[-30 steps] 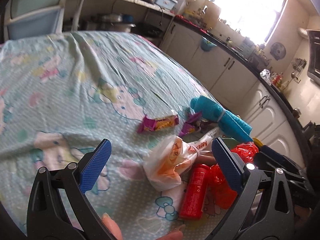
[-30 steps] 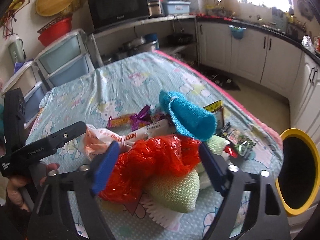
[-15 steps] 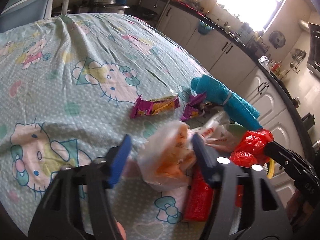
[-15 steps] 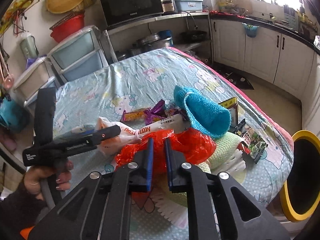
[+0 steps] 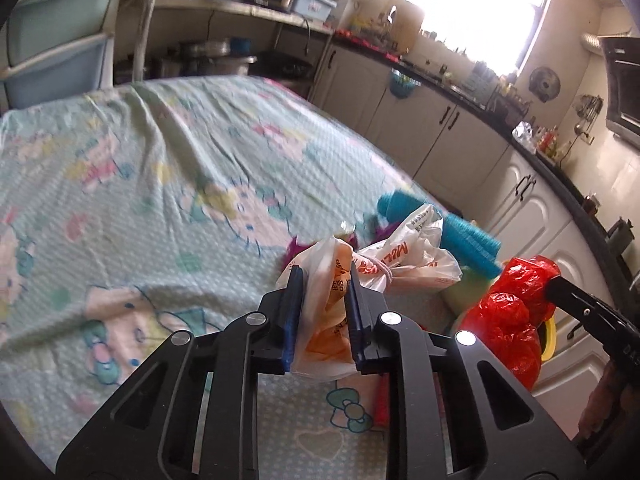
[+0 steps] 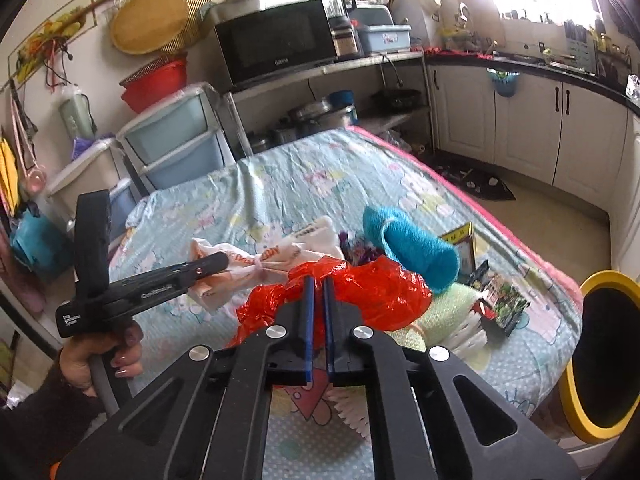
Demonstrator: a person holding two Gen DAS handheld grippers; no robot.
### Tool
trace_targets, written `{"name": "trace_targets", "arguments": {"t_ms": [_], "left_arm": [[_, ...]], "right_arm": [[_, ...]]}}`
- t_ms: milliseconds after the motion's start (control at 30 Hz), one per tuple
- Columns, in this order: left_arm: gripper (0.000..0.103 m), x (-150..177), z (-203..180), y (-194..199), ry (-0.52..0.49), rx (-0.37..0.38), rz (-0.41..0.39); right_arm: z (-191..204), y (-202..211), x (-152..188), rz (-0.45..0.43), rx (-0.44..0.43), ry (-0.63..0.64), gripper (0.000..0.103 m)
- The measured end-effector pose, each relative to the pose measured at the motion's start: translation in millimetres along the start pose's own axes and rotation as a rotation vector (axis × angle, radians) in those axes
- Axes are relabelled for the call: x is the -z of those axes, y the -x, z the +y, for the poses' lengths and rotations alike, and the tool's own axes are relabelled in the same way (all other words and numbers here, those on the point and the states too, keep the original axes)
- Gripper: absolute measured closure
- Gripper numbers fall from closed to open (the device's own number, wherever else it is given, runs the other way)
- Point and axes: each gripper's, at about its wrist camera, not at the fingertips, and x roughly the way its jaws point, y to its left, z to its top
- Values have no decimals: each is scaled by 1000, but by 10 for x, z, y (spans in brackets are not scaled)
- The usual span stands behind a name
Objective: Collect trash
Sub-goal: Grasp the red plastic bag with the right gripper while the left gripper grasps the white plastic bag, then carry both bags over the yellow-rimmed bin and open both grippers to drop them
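My left gripper [image 5: 323, 280] is shut on a white and orange plastic bag [image 5: 384, 256] and holds it lifted above the table; the bag also shows in the right wrist view [image 6: 256, 260]. My right gripper [image 6: 317, 284] is shut on a crumpled red plastic bag [image 6: 376, 292], which shows at the right in the left wrist view [image 5: 512, 312]. A yellow-rimmed bin [image 6: 608, 348] stands beside the table at the right. Purple wrappers [image 6: 356, 248] are mostly hidden behind the bags.
A rolled blue towel [image 6: 412, 248], a green cloth [image 6: 452, 308], small packets [image 6: 500, 304] and a red tube [image 5: 382, 408] lie on the Hello Kitty tablecloth [image 5: 140, 200]. Kitchen cabinets [image 6: 528, 136] and plastic drawers [image 6: 176, 144] surround the table.
Both grippers closed: the left on the white and orange bag, the right on the red bag. Both bags have since been lifted off the table.
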Motion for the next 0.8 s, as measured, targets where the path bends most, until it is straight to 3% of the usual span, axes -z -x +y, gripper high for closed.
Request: {"name": "trace_targets", "arguments": {"t_ms": [400, 800], "left_arm": [[89, -312, -505, 584, -101, 45, -152], [89, -519, -1190, 676, -195, 144, -216]], "right_arm": [[-39, 553, -210, -133, 0, 11, 102], [-245, 1039, -325, -225, 27, 15, 102]]}}
